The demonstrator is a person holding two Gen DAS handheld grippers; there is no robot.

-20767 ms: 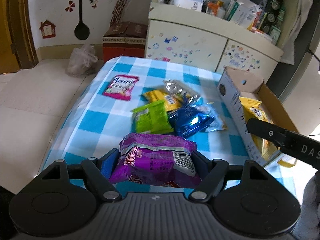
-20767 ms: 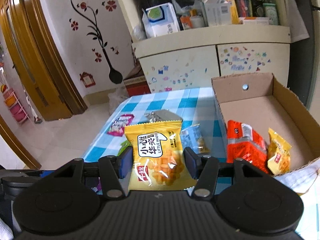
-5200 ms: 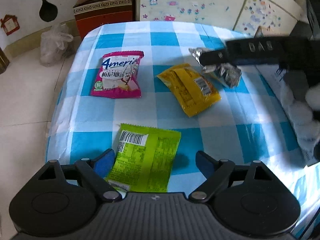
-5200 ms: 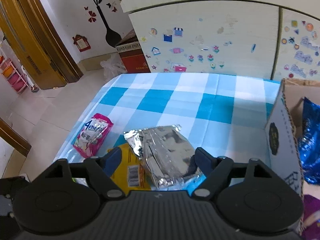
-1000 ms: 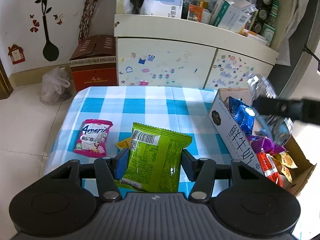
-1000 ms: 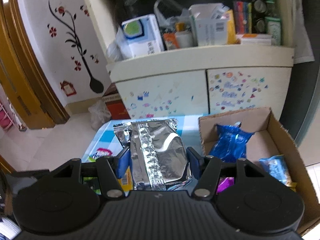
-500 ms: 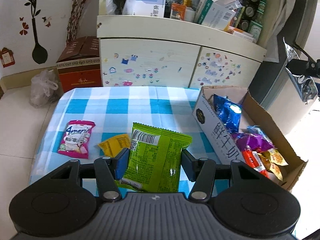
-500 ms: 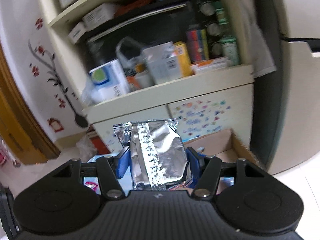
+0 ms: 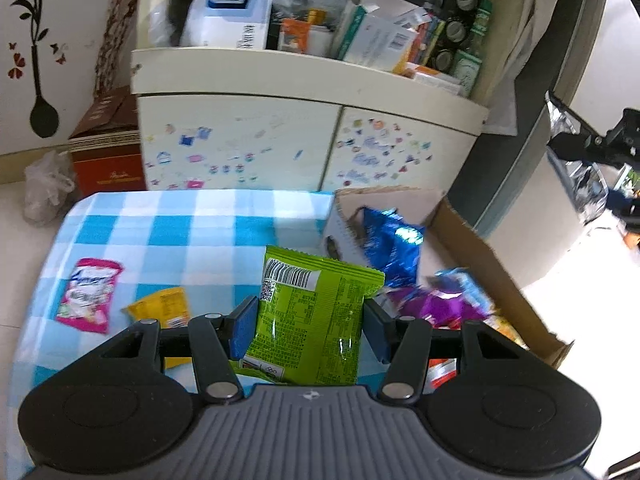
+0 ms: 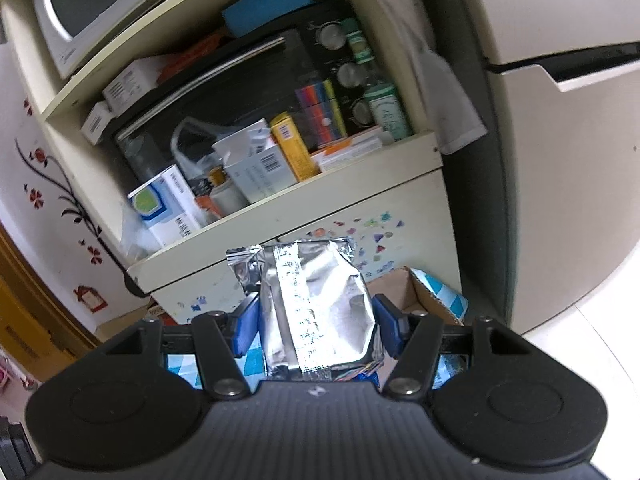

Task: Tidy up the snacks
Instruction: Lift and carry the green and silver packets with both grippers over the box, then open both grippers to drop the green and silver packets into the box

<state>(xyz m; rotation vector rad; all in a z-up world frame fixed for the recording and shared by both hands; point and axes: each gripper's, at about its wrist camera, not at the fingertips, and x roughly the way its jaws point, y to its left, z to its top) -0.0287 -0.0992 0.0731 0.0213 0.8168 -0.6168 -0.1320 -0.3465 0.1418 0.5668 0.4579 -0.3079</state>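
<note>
My left gripper (image 9: pixel 310 320) is shut on a green snack packet (image 9: pixel 316 316) and holds it above the table, next to the cardboard box (image 9: pixel 480 248). The box holds blue (image 9: pixel 394 248), purple (image 9: pixel 436 304) and other packets. A pink packet (image 9: pixel 88 294) and a yellow packet (image 9: pixel 162 306) lie on the blue checked tablecloth (image 9: pixel 192 232). My right gripper (image 10: pixel 316 320) is shut on a silver foil packet (image 10: pixel 316 304), raised high and tilted up toward the shelf; it also shows in the left wrist view (image 9: pixel 580 160) at far right, above the box.
A cream cabinet (image 9: pixel 304 140) with stickered doors stands behind the table, its shelf (image 10: pixel 280 200) crowded with boxes and bottles. A red-brown carton (image 9: pixel 108 156) and a plastic bag (image 9: pixel 46 188) sit on the floor at left. A refrigerator (image 10: pixel 560 160) stands at right.
My left gripper has carried the green packet to the right, nearer the box. My right gripper has lifted and tilted upward with the silver packet, so the box has dropped almost out of its view.
</note>
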